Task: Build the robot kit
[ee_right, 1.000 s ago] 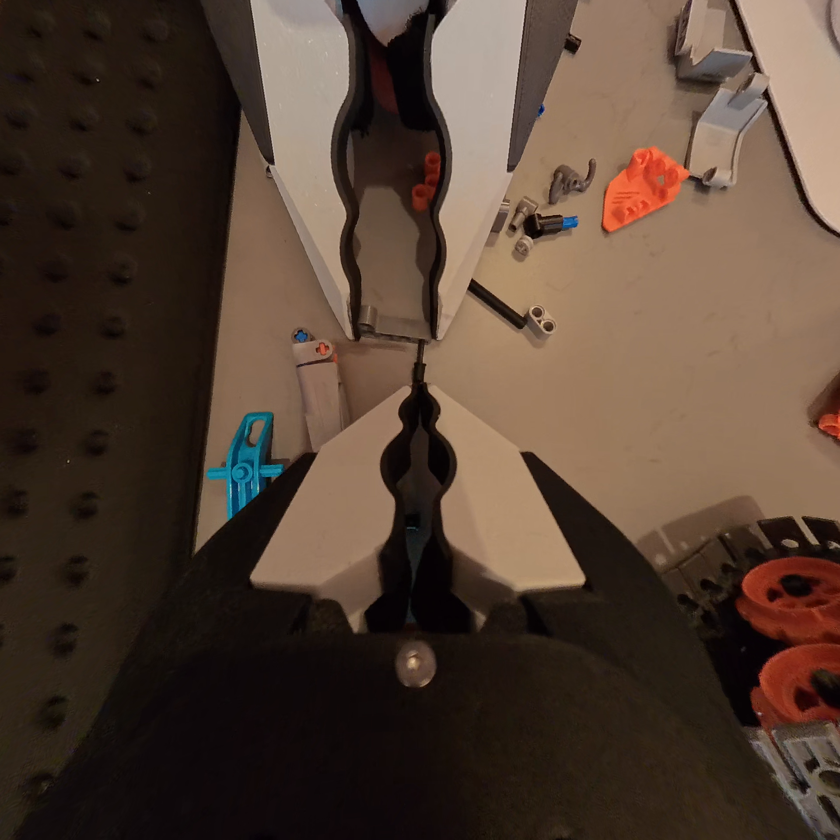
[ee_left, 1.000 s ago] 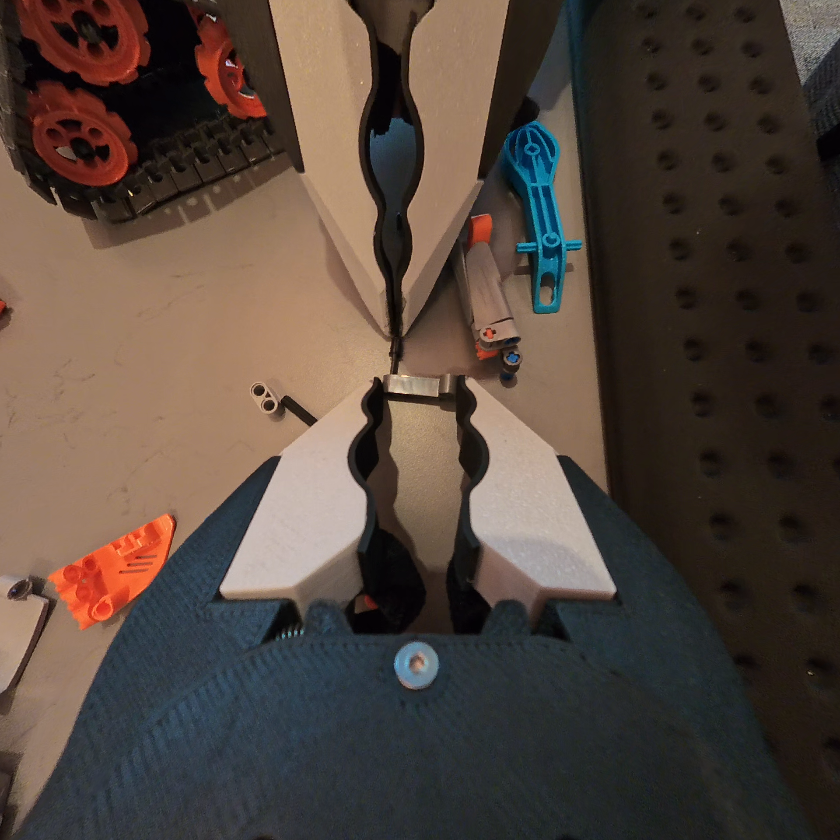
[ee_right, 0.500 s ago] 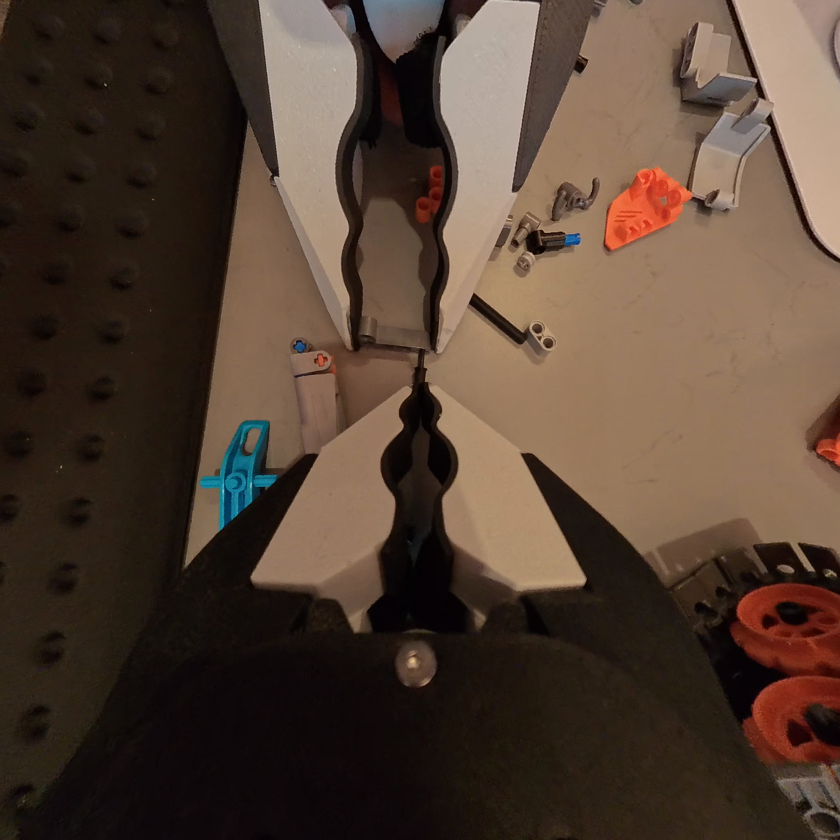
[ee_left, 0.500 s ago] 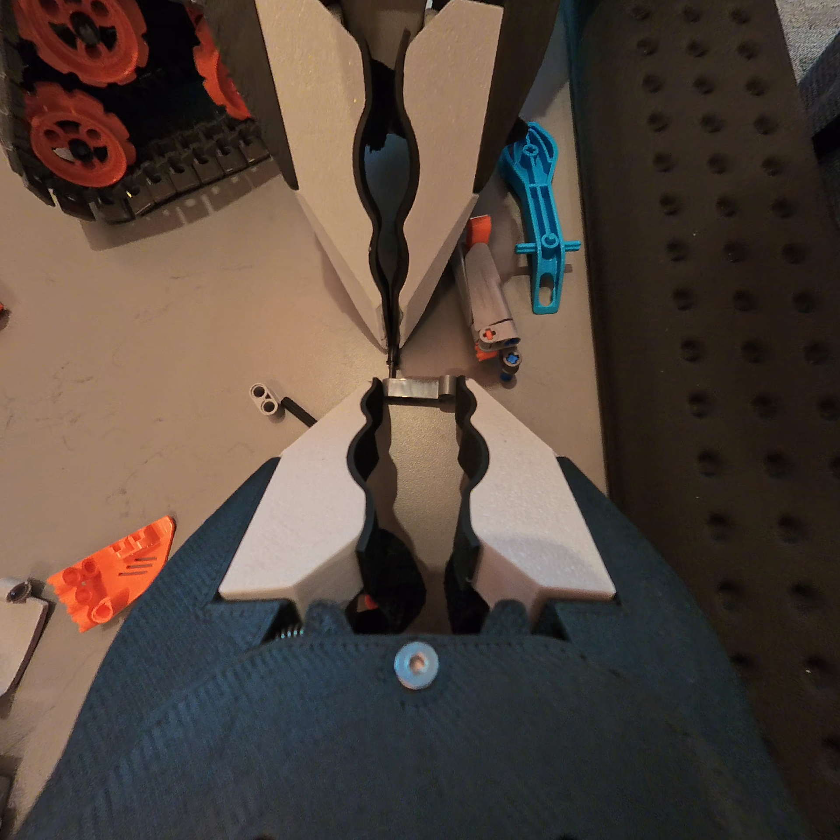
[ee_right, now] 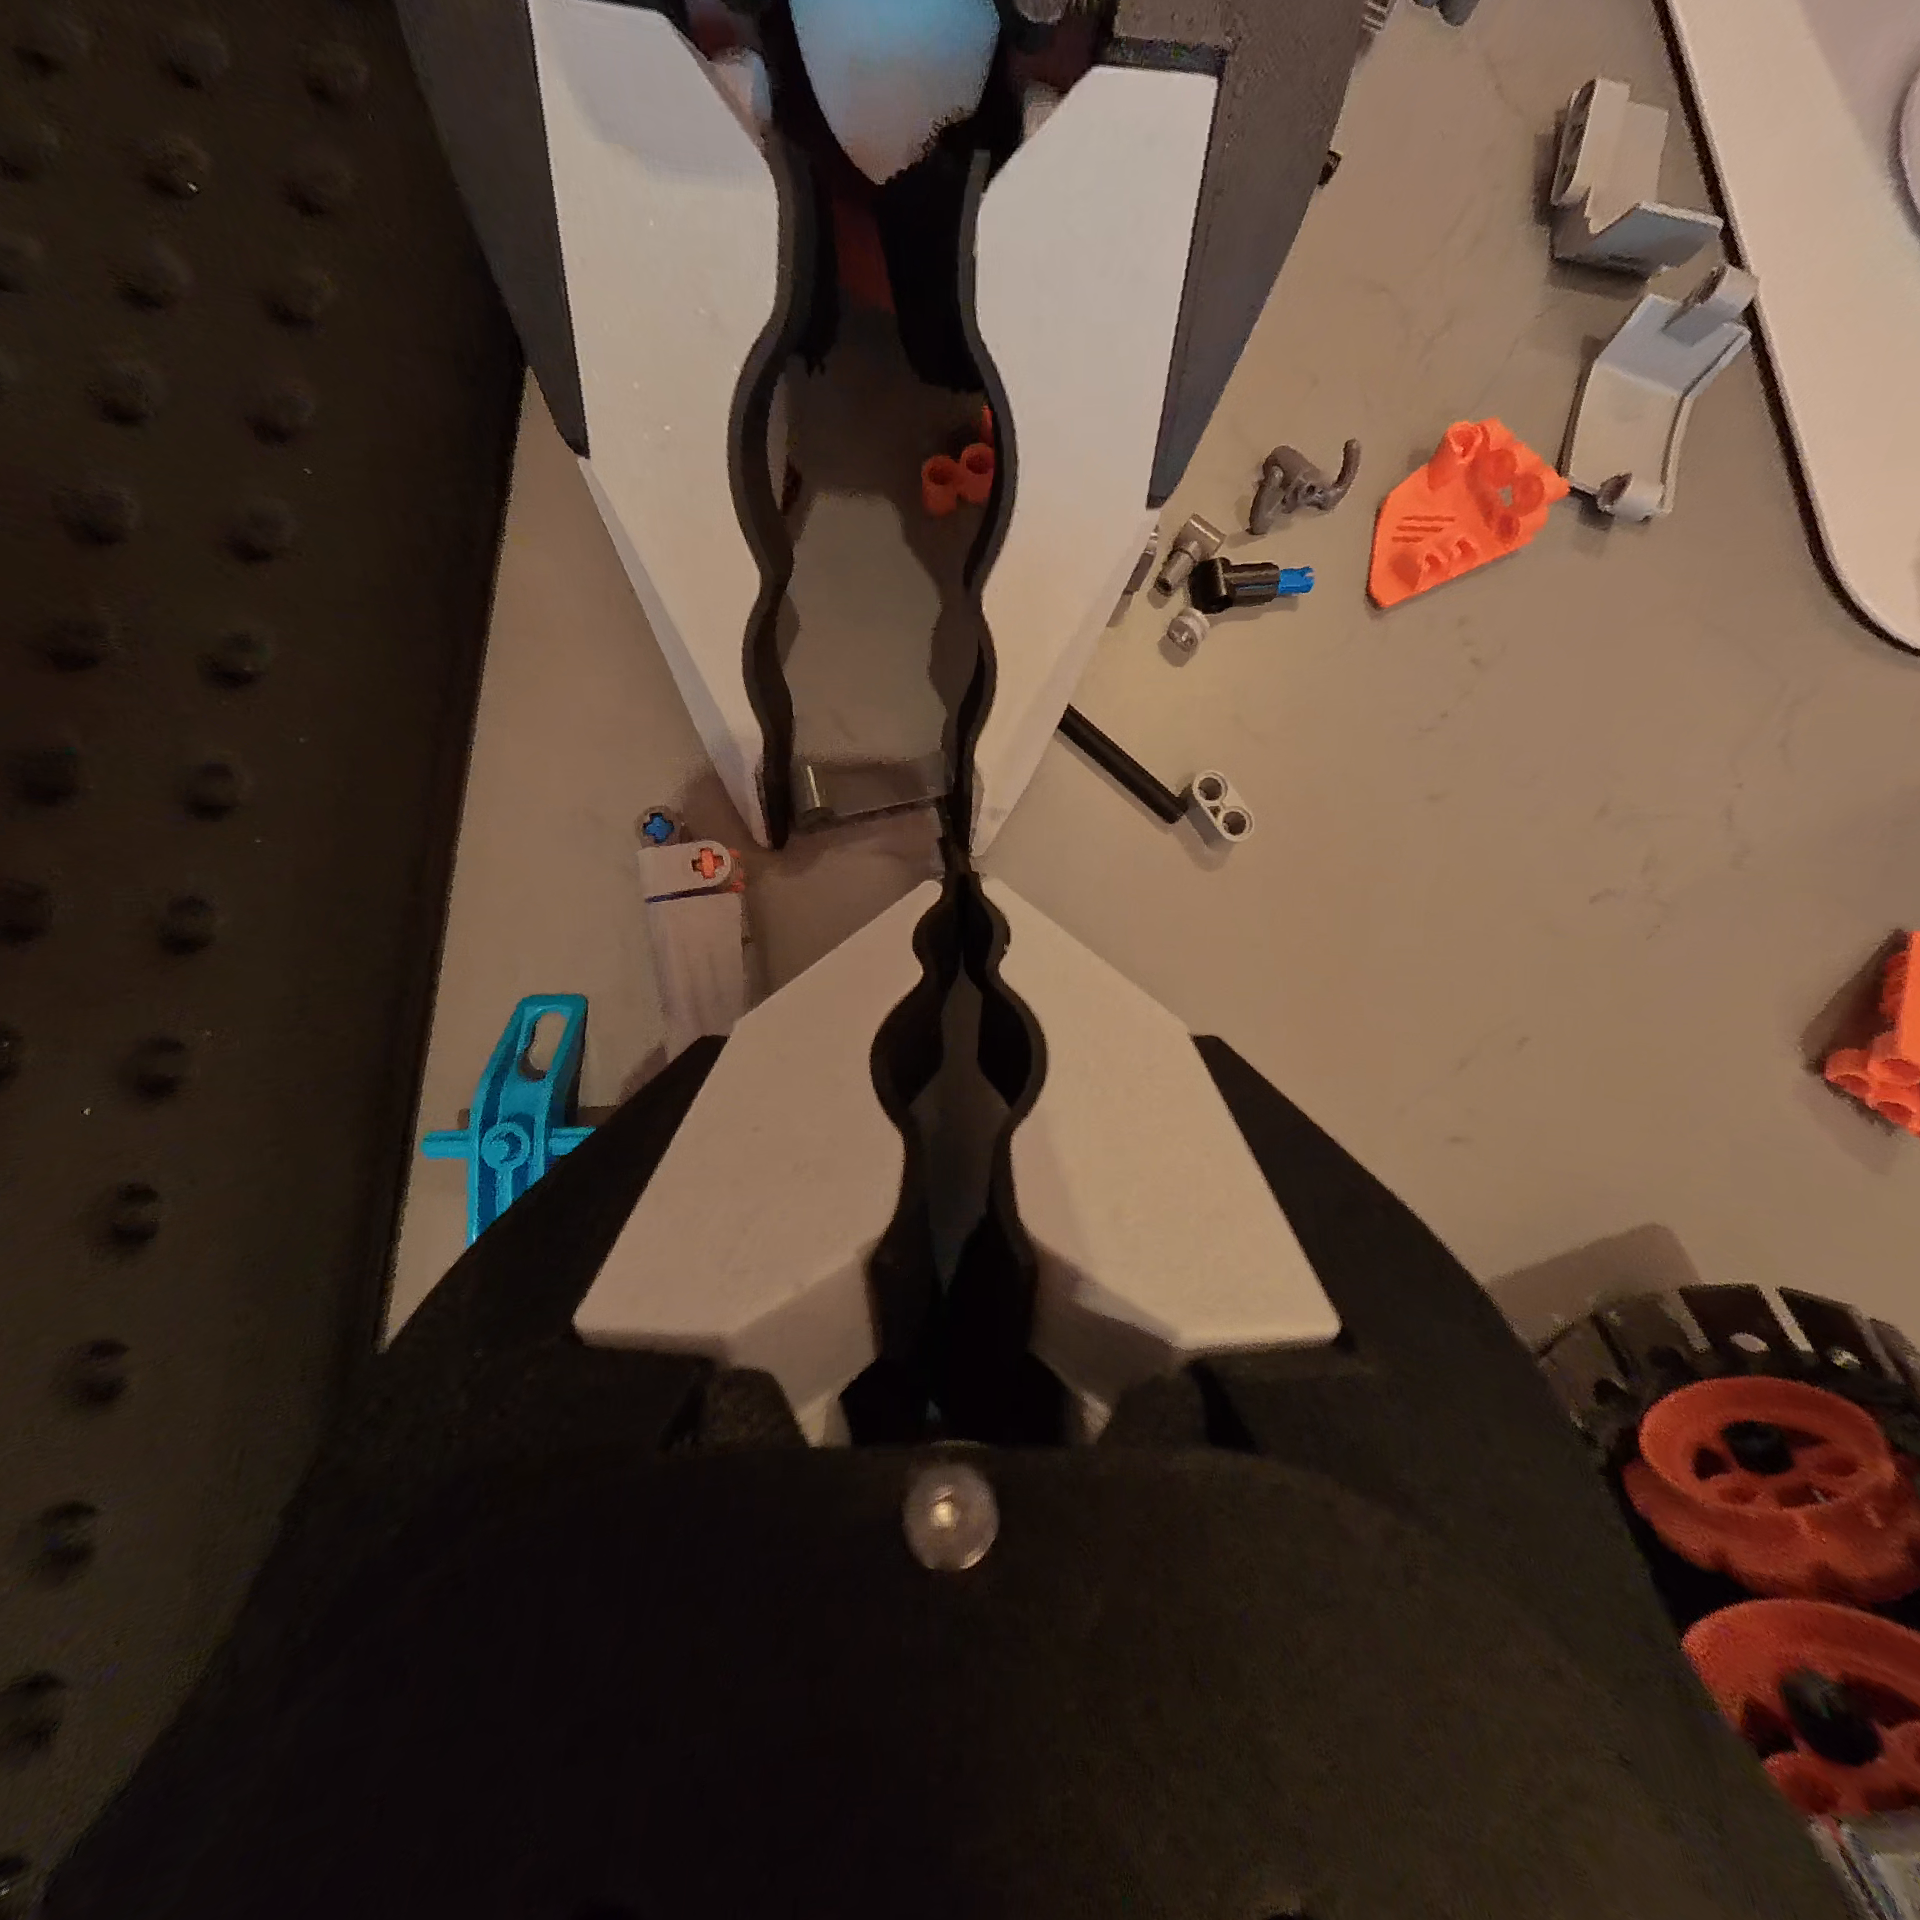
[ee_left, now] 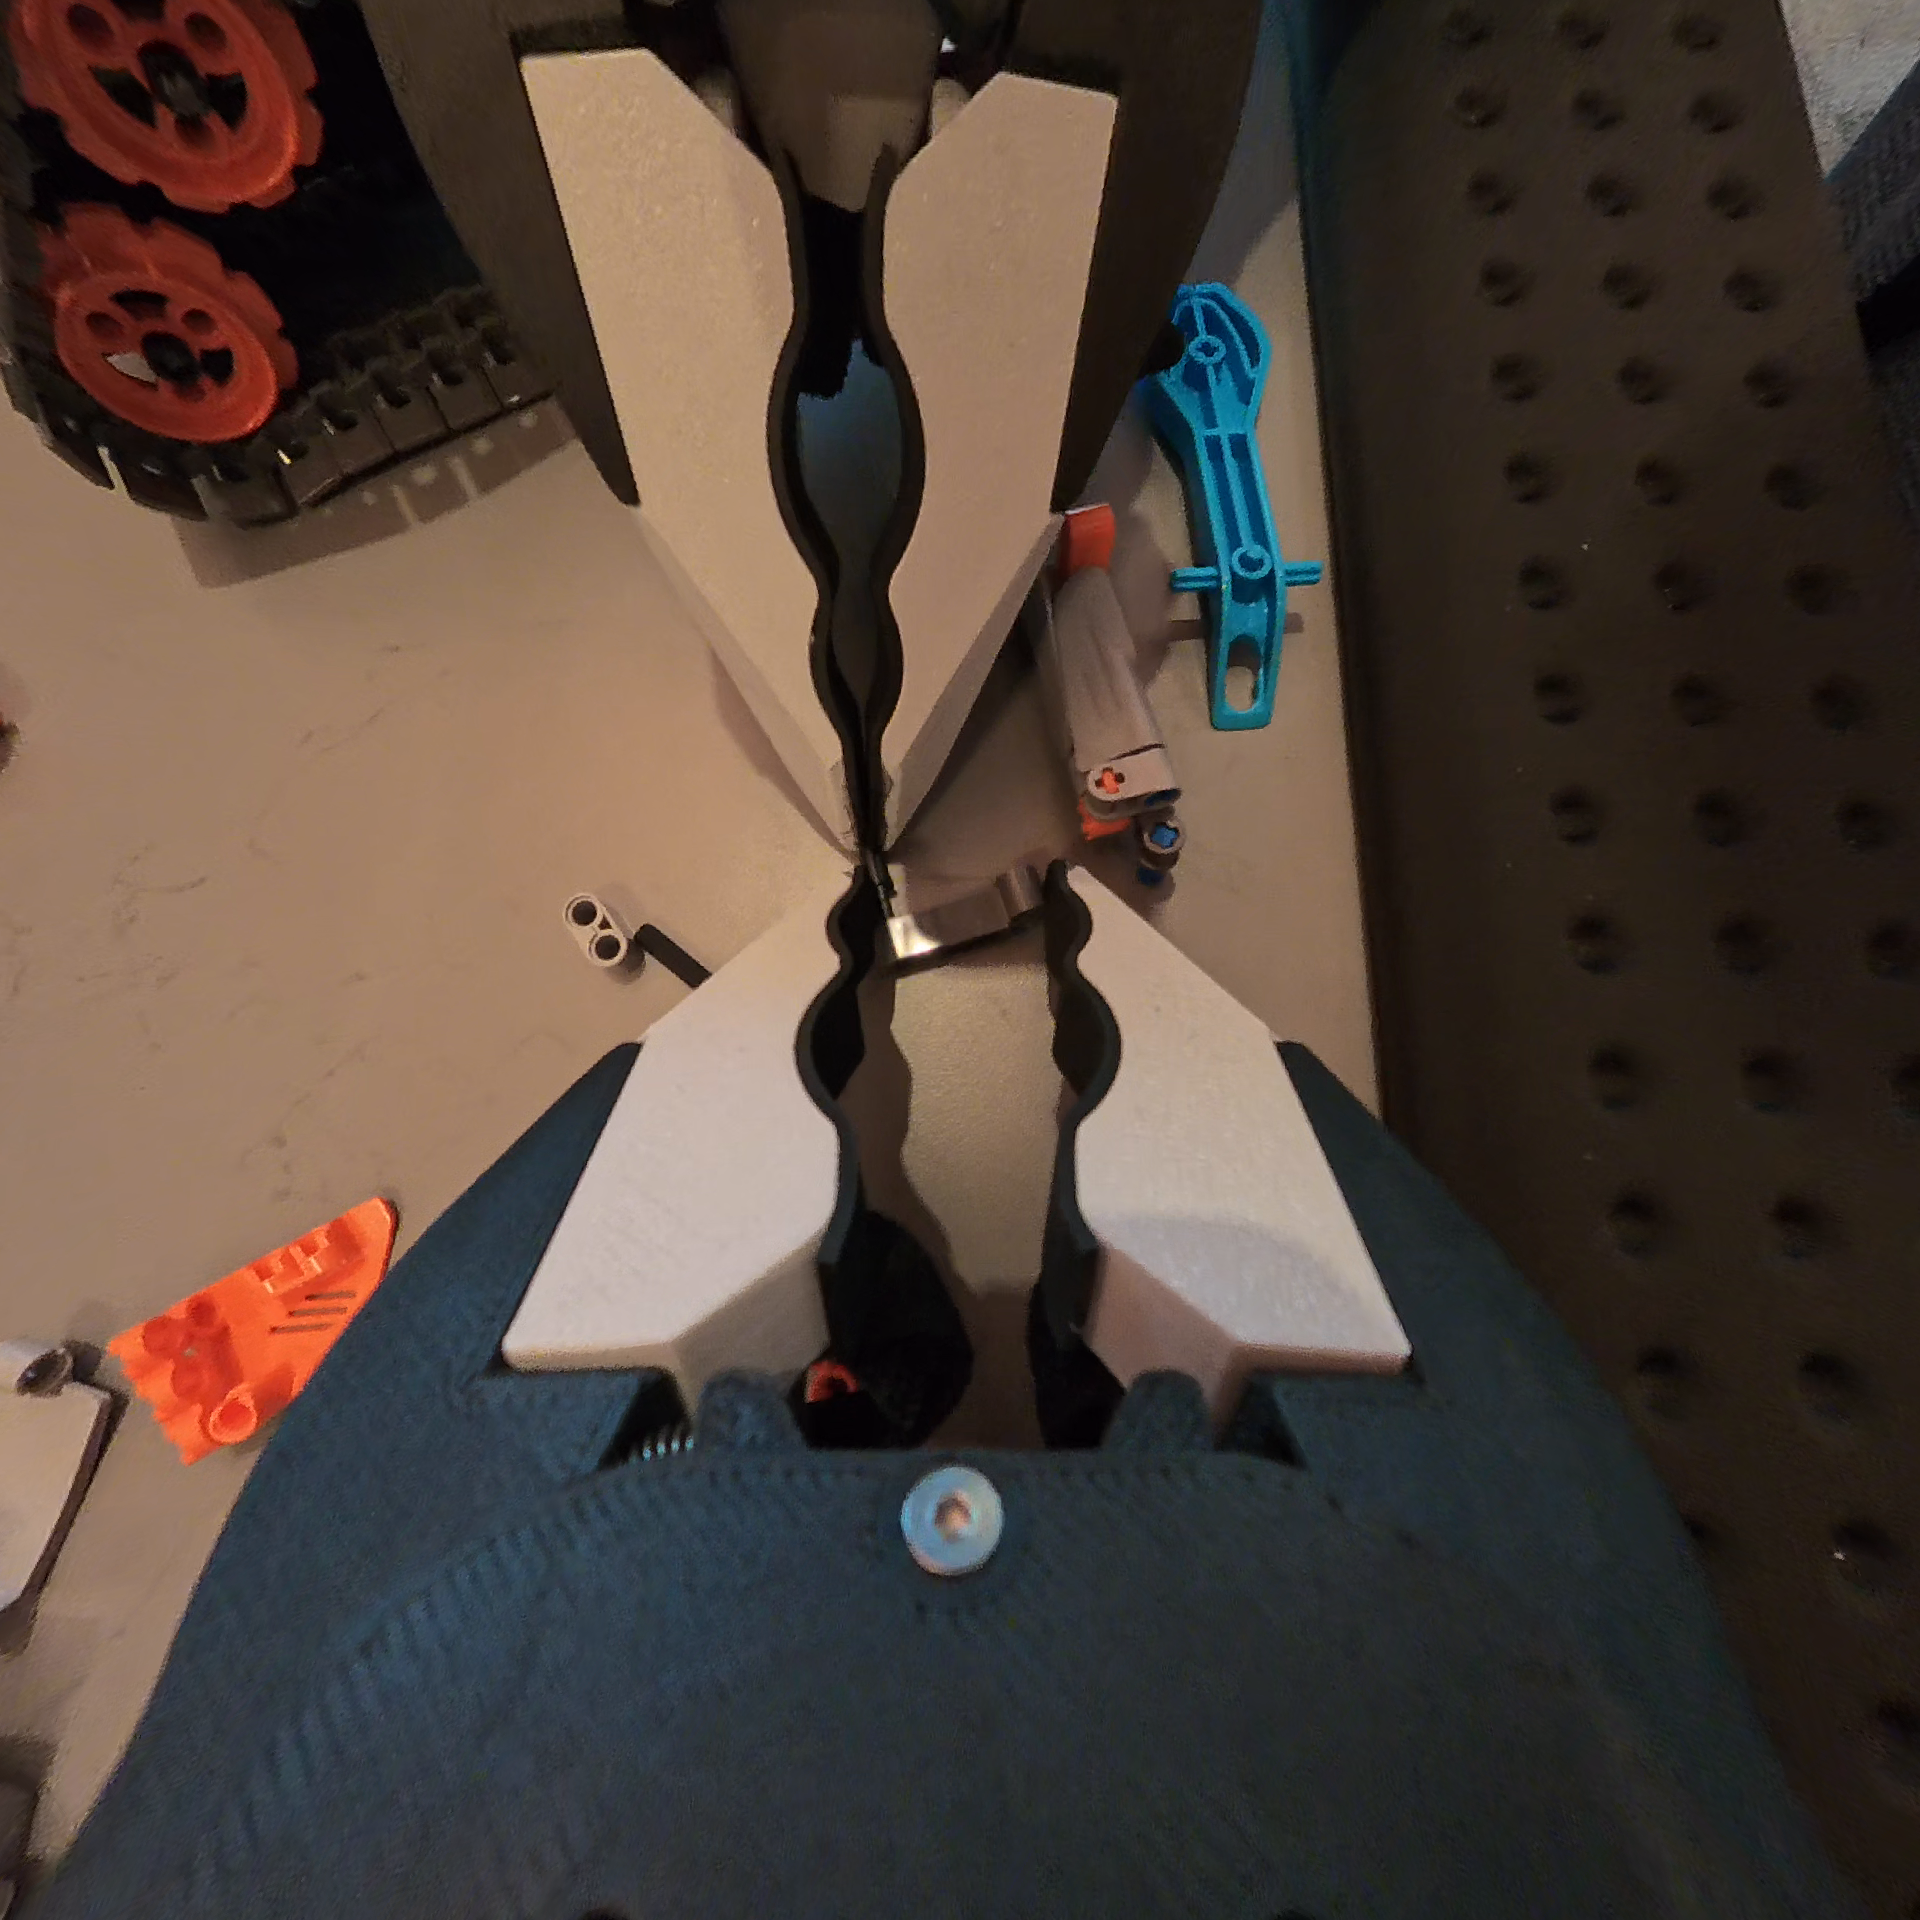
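Two grippers: they face each other tip to tip over a beige tabletop (ee_left: 312, 831), with loose building-toy parts around them.
Left gripper (ee_left: 951, 914): white fingers part-spread, clasping a small grey plastic connector piece (ee_left: 951, 920) crosswise between the tips; the piece sits slightly tilted, its left end toward the opposing tips.
Right gripper (ee_right: 961, 883): fingers pinched together on a thin black pin (ee_right: 951, 831) that juts from the tips; the pin's far end meets the end of the grey piece, though whether it has entered a hole cannot be told.
Reason for hold: judged from the pose, one tool braces the piece crosswise so its end faces the pin, which the other presents lengthwise.
Beside the tips: grey cylindrical part with orange end (ee_left: 1107, 675) and blue-tipped pin, just beside the left gripper's fingers; turquoise plastic lever arm (ee_left: 1231, 499) next to it, near the dark studded mat (ee_left: 1662, 727).
Other side: black axle with pale grey two-hole connector (ee_right: 1221, 805) lying flat, near the tips.
Farther off: orange wedge panel (ee_right: 1455, 520), small grey and black pins, grey curved panels (ee_right: 1642, 395).
Vehicle part: black track with orange sprocket wheels (ee_left: 156, 312), well apart from both tips.
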The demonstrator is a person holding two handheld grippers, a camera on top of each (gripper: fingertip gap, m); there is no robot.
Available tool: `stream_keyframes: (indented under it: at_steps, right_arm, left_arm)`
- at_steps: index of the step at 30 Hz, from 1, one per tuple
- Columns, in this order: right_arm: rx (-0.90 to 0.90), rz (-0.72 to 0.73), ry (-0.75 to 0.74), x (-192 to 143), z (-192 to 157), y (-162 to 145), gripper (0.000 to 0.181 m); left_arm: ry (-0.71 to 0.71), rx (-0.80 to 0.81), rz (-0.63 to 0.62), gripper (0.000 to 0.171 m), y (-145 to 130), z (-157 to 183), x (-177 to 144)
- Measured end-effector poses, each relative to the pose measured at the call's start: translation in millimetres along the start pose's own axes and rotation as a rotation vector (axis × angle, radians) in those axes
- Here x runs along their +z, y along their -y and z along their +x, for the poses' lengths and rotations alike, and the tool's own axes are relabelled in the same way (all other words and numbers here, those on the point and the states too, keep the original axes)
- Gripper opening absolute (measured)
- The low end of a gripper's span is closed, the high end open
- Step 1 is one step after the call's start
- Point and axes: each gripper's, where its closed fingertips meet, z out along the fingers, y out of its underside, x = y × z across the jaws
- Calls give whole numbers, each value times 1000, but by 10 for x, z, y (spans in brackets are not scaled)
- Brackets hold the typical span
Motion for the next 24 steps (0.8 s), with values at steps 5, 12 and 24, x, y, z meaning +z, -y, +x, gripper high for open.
stream_keyframes:
  at_steps: [5, 12, 24]
  right_arm:
    - [12, 0, -20, -14, -15, -14, 0]
    - [21, -2, -8, -22, -24, -22, 0]
    - [17, 30, 3, -71, -34, 59, 10]
  left_arm:
    - [78, 6, -31, 31, -26, -25, -109]
    - [126, 22, -53, 31, -42, -29, -104]
    - [45, 83, -80, 38, 23, 74, -1]
